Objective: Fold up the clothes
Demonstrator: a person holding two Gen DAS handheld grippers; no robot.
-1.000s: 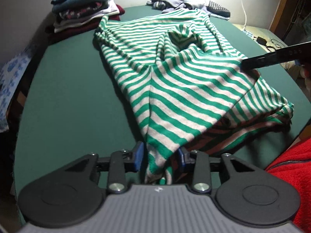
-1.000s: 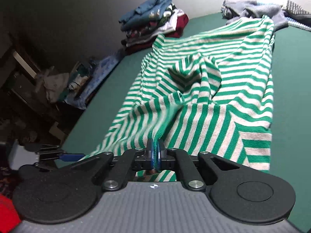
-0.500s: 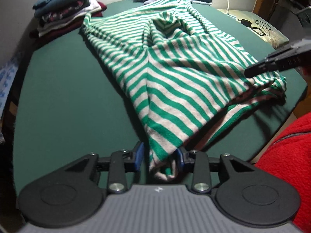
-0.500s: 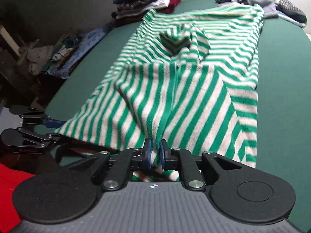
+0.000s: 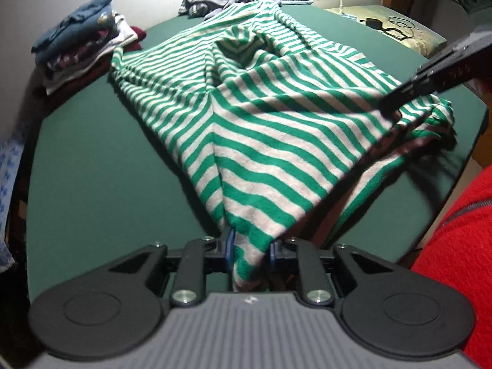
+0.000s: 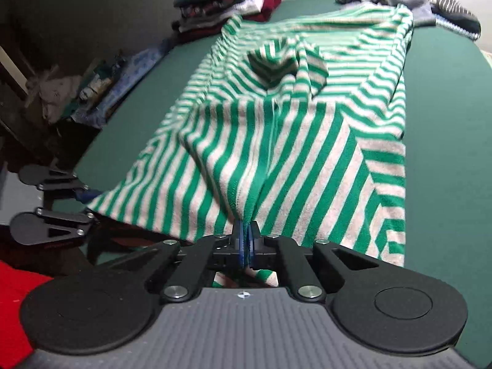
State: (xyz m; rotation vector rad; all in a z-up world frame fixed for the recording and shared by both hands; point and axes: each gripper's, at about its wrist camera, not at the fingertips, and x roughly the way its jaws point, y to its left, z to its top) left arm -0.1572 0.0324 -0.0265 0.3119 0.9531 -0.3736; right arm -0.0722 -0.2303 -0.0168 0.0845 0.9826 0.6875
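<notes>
Left tool (image 5: 249, 250) half closed around a bunched corner of the striped shirt (image 5: 276, 129), jaws having just been narrowing with the cloth between them; pads look to be bearing on the wad, not gripping it tight. Right tool (image 6: 246, 243) pressed almost together, pinching the other near edge, after a quick open-and-close. Shirt spread over the green table (image 5: 92, 160), near hem lifted, collar end rumpled toward the far side. Folded pile (image 5: 80, 52) at the far left corner, loose clothes (image 6: 399, 3) beyond.

Likely trouble: left corner sliding out of the looser hold once pulled, leaving the fold skewed. Uneven pull between the two corners could drag the shirt off the near edge. Mid-shirt rumple may get folded in as a crease.
</notes>
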